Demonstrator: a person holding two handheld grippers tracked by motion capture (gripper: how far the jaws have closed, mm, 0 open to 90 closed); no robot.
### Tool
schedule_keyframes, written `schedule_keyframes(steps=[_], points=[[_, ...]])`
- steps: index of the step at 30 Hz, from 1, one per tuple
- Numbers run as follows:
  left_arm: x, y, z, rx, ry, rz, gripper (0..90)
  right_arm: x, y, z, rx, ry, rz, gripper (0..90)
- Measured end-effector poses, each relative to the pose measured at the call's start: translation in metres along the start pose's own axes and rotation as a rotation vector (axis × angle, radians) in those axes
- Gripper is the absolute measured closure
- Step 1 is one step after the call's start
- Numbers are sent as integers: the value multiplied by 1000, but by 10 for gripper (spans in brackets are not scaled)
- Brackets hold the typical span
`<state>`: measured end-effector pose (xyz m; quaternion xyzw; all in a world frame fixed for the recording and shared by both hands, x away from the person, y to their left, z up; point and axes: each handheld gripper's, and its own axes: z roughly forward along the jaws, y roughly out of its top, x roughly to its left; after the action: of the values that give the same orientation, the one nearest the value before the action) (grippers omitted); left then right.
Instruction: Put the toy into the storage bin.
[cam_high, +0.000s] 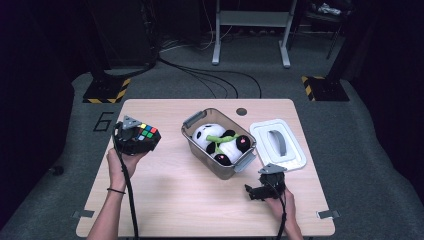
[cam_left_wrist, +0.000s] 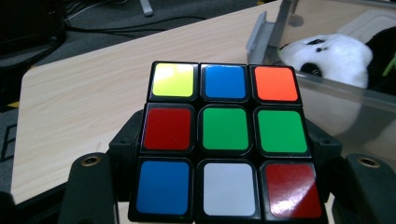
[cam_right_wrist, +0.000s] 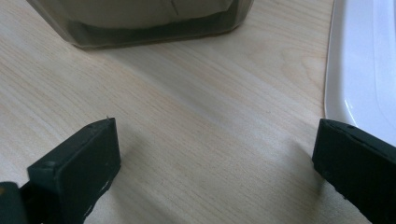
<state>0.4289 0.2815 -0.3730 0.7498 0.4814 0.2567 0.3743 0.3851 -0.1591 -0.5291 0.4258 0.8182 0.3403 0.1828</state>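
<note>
- Cube (cam_high: 145, 132), a colour puzzle, sits clamped in the left claw (cam_high: 142, 140), held above the tabletop's (cam_high: 175, 195) left side.
- Bin (cam_high: 218, 143), clear plastic, lies to the cube's right across bare wood; the left hand (cam_high: 121, 162) is far nearer the cube than the right.
- Cube has no long axis; its stickered face looks up, so judged from this, a sideways carry then a drop would do.
- Panda (cam_high: 220, 142) already fills much of the bin, leaving little room.
- Right claw (cam_high: 260, 191) rests low near the bin's front corner, jaws wide, nothing between them.
- Lid (cam_high: 278, 144), white, lies just right of the bin.
- Room is dark, with cables on grey floor beyond.
</note>
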Motion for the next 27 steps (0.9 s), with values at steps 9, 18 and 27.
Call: schedule_keyframes(steps=[9, 18, 27], points=[[-16, 17, -1, -12, -36, 34, 339, 0, 0, 0, -1, 0, 3, 0], [-32, 33, 2, -24, -71, 74, 339, -1, 0, 0, 2, 1, -9, 0], [-50, 48, 6, -31, -105, 104, 339, -1, 0, 0, 2, 1, -9, 0]])
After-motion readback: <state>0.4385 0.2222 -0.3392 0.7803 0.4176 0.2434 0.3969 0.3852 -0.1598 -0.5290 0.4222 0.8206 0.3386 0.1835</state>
